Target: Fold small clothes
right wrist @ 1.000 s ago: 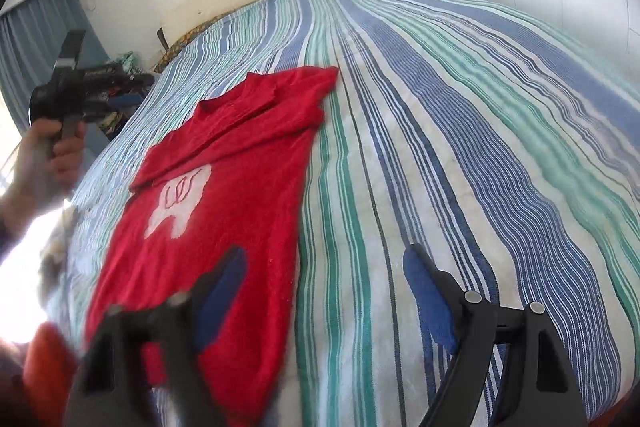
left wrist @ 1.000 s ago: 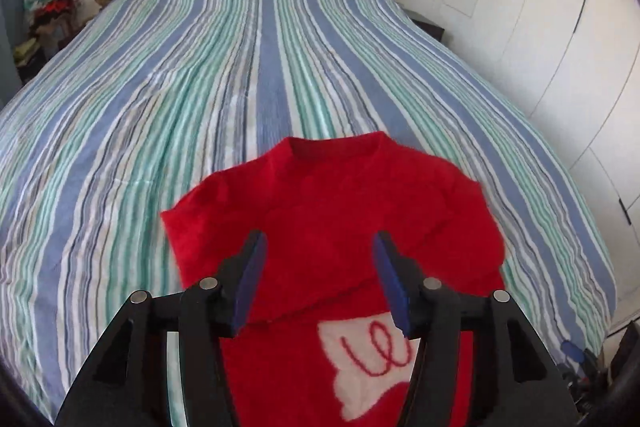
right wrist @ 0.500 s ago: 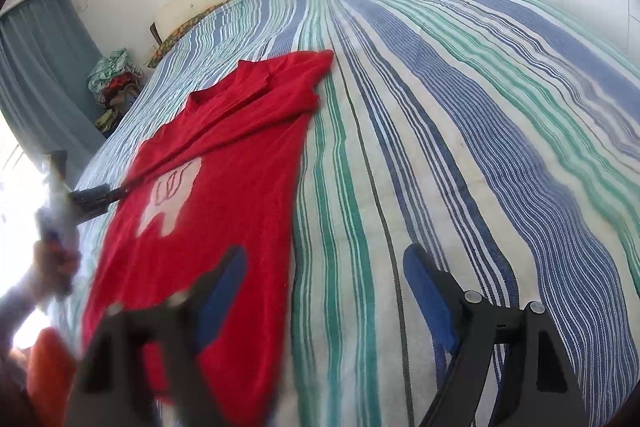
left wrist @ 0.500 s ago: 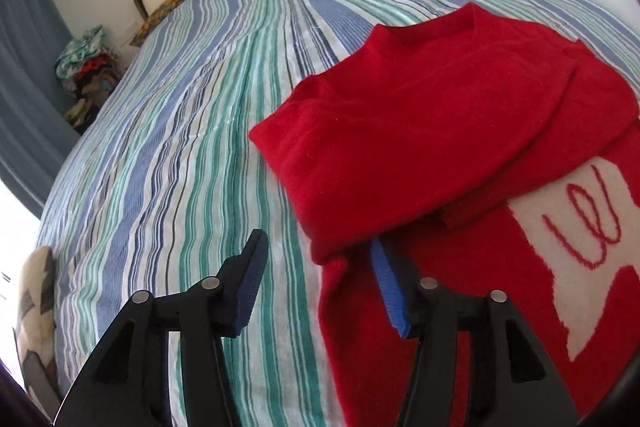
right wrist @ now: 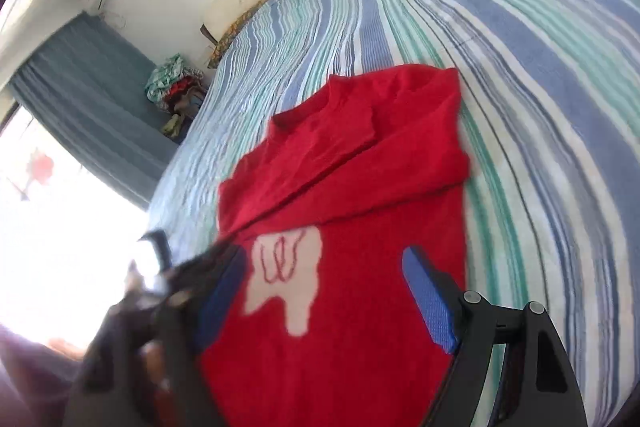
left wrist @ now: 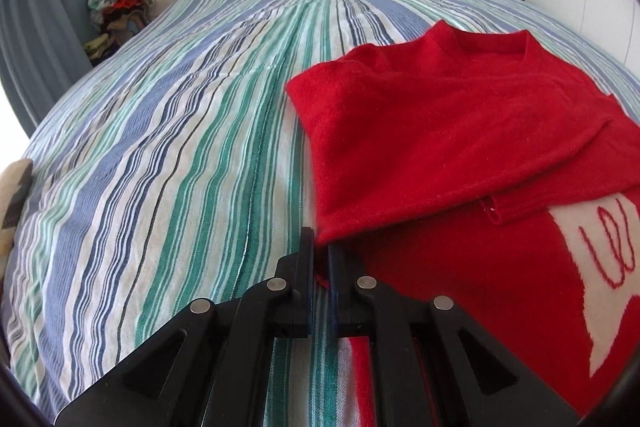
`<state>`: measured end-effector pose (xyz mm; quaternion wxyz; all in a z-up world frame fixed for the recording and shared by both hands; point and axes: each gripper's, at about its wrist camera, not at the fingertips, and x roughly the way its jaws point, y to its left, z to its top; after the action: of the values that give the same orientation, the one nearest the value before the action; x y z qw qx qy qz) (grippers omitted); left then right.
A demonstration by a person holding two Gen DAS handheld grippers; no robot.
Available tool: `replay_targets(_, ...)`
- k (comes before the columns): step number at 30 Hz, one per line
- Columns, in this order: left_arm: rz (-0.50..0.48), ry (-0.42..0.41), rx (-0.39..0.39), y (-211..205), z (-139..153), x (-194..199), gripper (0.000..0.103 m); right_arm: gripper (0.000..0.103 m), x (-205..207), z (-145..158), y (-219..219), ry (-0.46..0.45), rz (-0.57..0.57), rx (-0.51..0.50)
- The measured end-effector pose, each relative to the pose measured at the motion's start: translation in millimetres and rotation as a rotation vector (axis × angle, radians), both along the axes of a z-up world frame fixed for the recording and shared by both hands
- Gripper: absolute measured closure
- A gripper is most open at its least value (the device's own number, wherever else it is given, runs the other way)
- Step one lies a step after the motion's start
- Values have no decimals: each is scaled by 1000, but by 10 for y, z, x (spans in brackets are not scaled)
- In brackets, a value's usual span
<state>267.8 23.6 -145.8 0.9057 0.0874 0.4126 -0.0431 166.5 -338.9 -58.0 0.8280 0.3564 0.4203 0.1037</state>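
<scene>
Red sweater [left wrist: 460, 155] spread on striped bed [left wrist: 180, 131], sleeves folded across chest, left gripper [left wrist: 319, 247] pinched tight on its left edge, right gripper [right wrist: 324, 291] above the white motif [right wrist: 288, 279], jaws wide, narrowing, empty.

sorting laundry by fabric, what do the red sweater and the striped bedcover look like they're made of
Red sweater: looks like a soft knit, wool or acrylic, matte and slightly fuzzy, with the white patch apparently knitted in. Striped bedcover: seems a thin woven cotton, matte, with fine ribbed texture and shallow creases. Exact fibres can't be told.
</scene>
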Motion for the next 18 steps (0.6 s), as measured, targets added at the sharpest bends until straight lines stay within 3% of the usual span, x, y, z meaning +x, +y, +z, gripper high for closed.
replay_targets(3, -1, 3, -7, 1, -10, -2, 98, 40, 680, -274, -62, 95, -62, 162)
replay_targets(7, 1, 9, -31, 33, -25, 6, 98, 55, 1216, -703, 3, 245, -137, 181)
replay_targets(9, 1, 11, -49, 58, -22, 6, 98, 65, 1319, -823, 39, 261, -180, 156)
replay_targets(11, 3, 15, -77, 93, -15, 9, 98, 98, 1333, -830, 71, 244, -213, 94)
replay_targets(15, 6, 16, -109, 134, -34, 11, 98, 98, 1033, -509, 154, 130, -200, 32)
replay_targets(18, 6, 16, -99, 118, -29, 9, 98, 98, 845, -535, 187, 183, -206, -88)
